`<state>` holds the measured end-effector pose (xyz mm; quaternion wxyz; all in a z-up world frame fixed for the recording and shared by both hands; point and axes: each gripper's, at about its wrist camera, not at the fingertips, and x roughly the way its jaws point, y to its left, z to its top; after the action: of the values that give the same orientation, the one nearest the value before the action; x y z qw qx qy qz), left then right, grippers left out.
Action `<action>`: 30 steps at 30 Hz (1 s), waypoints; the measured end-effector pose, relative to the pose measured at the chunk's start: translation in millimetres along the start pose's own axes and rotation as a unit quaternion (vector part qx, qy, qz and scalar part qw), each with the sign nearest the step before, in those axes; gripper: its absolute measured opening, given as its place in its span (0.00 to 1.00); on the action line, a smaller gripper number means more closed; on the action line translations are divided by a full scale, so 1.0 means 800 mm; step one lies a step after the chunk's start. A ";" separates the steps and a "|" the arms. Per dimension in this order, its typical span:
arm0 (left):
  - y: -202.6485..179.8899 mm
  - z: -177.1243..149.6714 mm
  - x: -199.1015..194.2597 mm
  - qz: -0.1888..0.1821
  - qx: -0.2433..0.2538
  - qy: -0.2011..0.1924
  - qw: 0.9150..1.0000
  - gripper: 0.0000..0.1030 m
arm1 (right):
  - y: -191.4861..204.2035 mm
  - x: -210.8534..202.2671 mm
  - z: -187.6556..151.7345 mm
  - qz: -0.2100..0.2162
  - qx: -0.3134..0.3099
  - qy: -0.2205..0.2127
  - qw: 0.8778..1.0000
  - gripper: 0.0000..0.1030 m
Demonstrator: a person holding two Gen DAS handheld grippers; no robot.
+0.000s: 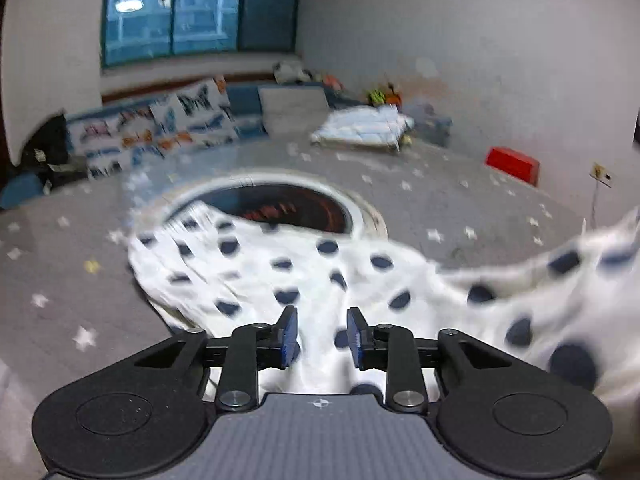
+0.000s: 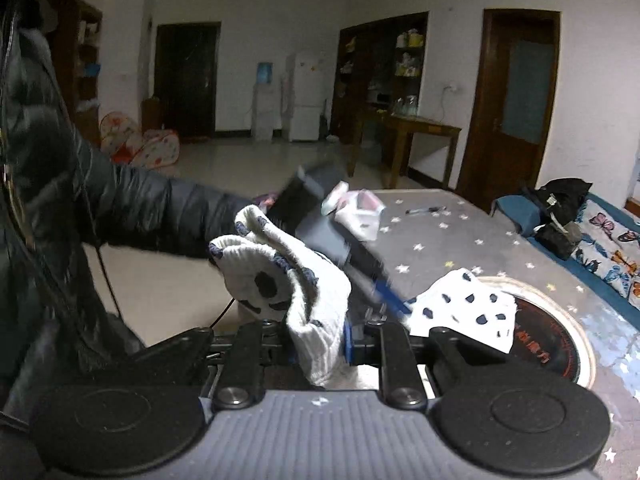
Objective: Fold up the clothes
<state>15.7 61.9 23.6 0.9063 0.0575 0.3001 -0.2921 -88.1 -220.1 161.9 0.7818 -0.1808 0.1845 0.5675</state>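
A white garment with dark blue dots (image 1: 304, 276) lies partly over a round black and white dish (image 1: 304, 204) on the grey star-print bed. In the left wrist view my left gripper (image 1: 322, 334) is open, its blue pads on either side of a fold of the garment that runs between them. In the right wrist view my right gripper (image 2: 320, 344) is shut on a bunched end of the dotted garment (image 2: 280, 276) and holds it up. The left gripper (image 2: 352, 256) shows there too, low over the cloth.
The grey star-print bed cover (image 1: 440, 184) spreads around. A red box (image 1: 512, 164) and a folded pale quilt (image 1: 364, 126) lie at the far side, with butterfly cushions (image 1: 160, 128) to the left. A person's dark sleeve (image 2: 132, 208) reaches in. A pen (image 2: 426, 211) lies on the bed.
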 end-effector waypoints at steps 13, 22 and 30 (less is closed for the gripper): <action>0.049 -0.027 -0.012 -0.015 -0.082 0.021 0.996 0.28 | -0.119 0.043 0.045 -0.037 0.061 -0.038 0.997 0.18; 0.071 -0.037 -0.021 -0.027 -0.123 0.013 0.992 0.28 | -0.229 0.133 0.058 -0.048 0.125 -0.015 0.991 0.18; 0.082 -0.039 -0.019 -0.045 -0.132 0.011 0.990 0.26 | -0.306 0.230 0.042 -0.049 0.182 0.040 0.981 0.19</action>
<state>27.1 132.3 2.4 0.8883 -0.0729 0.3487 -0.2898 201.5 -123.9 118.3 0.8206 -0.0668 0.3063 0.4778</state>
